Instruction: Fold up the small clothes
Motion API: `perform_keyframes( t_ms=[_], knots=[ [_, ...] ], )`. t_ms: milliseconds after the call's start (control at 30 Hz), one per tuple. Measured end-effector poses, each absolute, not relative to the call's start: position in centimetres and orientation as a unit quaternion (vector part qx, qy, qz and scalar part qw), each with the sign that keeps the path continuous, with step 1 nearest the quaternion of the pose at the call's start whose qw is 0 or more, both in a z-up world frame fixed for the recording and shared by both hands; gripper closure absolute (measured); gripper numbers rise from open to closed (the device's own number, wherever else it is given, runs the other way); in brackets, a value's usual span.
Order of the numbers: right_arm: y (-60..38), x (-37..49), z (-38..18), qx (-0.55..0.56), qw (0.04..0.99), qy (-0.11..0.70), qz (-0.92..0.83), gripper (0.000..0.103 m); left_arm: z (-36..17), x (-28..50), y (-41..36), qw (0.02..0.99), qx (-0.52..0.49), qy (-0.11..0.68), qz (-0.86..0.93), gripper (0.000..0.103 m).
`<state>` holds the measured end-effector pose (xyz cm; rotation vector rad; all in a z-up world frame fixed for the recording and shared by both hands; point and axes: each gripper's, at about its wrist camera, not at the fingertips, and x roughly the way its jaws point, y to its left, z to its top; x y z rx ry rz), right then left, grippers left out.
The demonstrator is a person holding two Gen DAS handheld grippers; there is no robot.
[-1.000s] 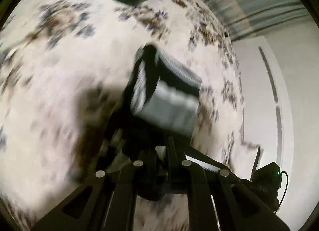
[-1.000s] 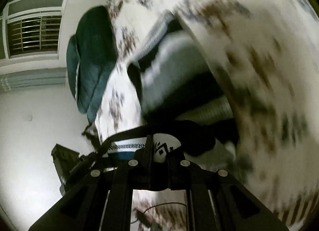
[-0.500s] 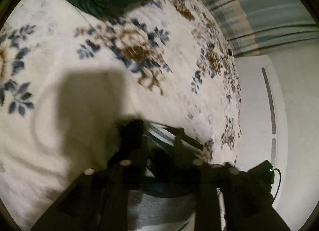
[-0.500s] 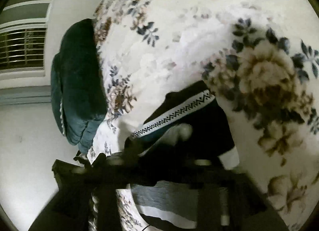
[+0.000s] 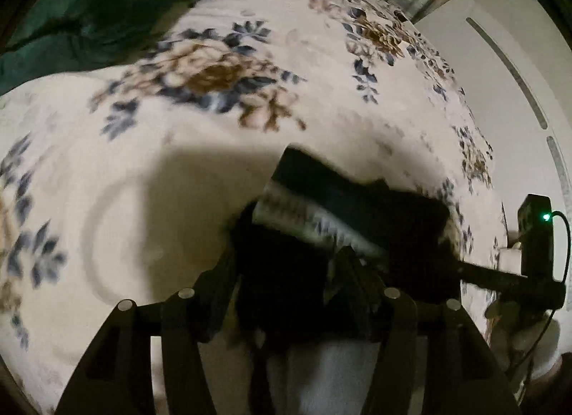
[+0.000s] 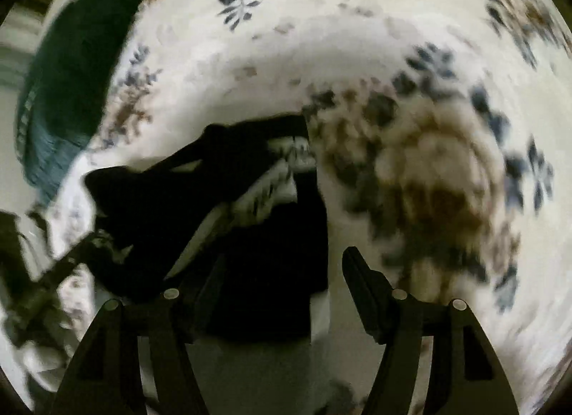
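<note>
Both claws, the left gripper (image 5: 286,272) and right gripper (image 6: 282,272), stand released over the dark garment (image 6: 228,218) lying doubled on the flowered bedspread (image 6: 321,57), apparently folded once, smoothing perhaps left.

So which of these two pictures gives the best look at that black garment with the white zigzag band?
The right wrist view: the black garment lies mostly unobstructed on the floral blanket, its patterned band visible between the open right gripper fingers. In the left wrist view the left gripper covers much of it, blurred.
</note>
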<state>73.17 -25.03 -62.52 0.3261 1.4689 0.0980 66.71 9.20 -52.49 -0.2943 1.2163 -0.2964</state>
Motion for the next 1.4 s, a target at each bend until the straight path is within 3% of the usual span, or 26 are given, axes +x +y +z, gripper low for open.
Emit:
perform_keyframes(
  t_ms=[167, 333, 533, 600, 633, 867, 900, 967, 1000, 1033, 1067, 1100, 1267, 1400],
  knots=[
    [-25.5, 77.4, -61.2, 0.160, 0.766, 0.623, 0.003, 0.037, -51.1, 70.2, 10.9, 0.817, -0.156, 0.546, -0.106, 0.049],
    [-27.6, 76.0, -58.6, 0.203, 0.770, 0.604, 0.015, 0.037, -49.2, 66.1, 13.8, 0.812, -0.195, 0.535, -0.128, 0.049],
    [-26.9, 74.3, -61.3, 0.186, 0.736, 0.648, 0.053, 0.037, -51.7, 64.7, 8.9, 0.804, -0.099, 0.566, -0.153, 0.049],
    [-26.7, 74.7, -62.4, 0.179, 0.732, 0.655, 0.052, 0.047, -53.4, 66.6, 7.5, 0.803, -0.070, 0.576, -0.135, 0.063],
    [-26.7, 75.1, -62.6, 0.170, 0.739, 0.651, 0.036, 0.062, -54.1, 67.8, 7.3, 0.800, -0.073, 0.581, -0.130, 0.077],
    [-27.8, 75.1, -60.8, 0.201, 0.758, 0.621, 0.017, 0.063, -52.4, 69.2, 11.2, 0.795, -0.182, 0.569, -0.105, 0.073],
    [-27.5, 74.9, -61.0, 0.195, 0.753, 0.628, 0.030, 0.063, -52.0, 68.6, 11.1, 0.798, -0.176, 0.565, -0.110, 0.071],
    [-26.8, 74.9, -61.6, 0.176, 0.748, 0.639, 0.042, 0.063, -51.6, 67.9, 10.2, 0.803, -0.151, 0.563, -0.127, 0.050],
    [-26.6, 75.0, -61.8, 0.170, 0.746, 0.642, 0.045, 0.063, -51.9, 67.8, 9.3, 0.804, -0.126, 0.566, -0.133, 0.051],
    [-26.3, 74.9, -62.0, 0.159, 0.750, 0.640, 0.043, 0.073, -52.3, 67.9, 8.5, 0.805, -0.104, 0.569, -0.135, 0.054],
    [-26.2, 75.0, -61.6, 0.155, 0.757, 0.634, 0.041, 0.097, -52.7, 68.1, 7.9, 0.807, -0.088, 0.569, -0.136, 0.081],
    [-26.0, 75.0, -61.4, 0.150, 0.765, 0.626, 0.036, 0.096, -53.1, 68.5, 7.4, 0.808, -0.077, 0.570, -0.126, 0.093],
    [-26.1, 74.8, -58.5, 0.171, 0.796, 0.580, 0.028, 0.097, -52.6, 69.2, 10.8, 0.806, -0.170, 0.553, -0.123, 0.096],
    [-25.4, 76.6, -59.0, 0.153, 0.794, 0.588, 0.019, 0.097, -55.3, 70.2, 13.0, 0.774, -0.247, 0.573, -0.105, 0.096]
  ],
)
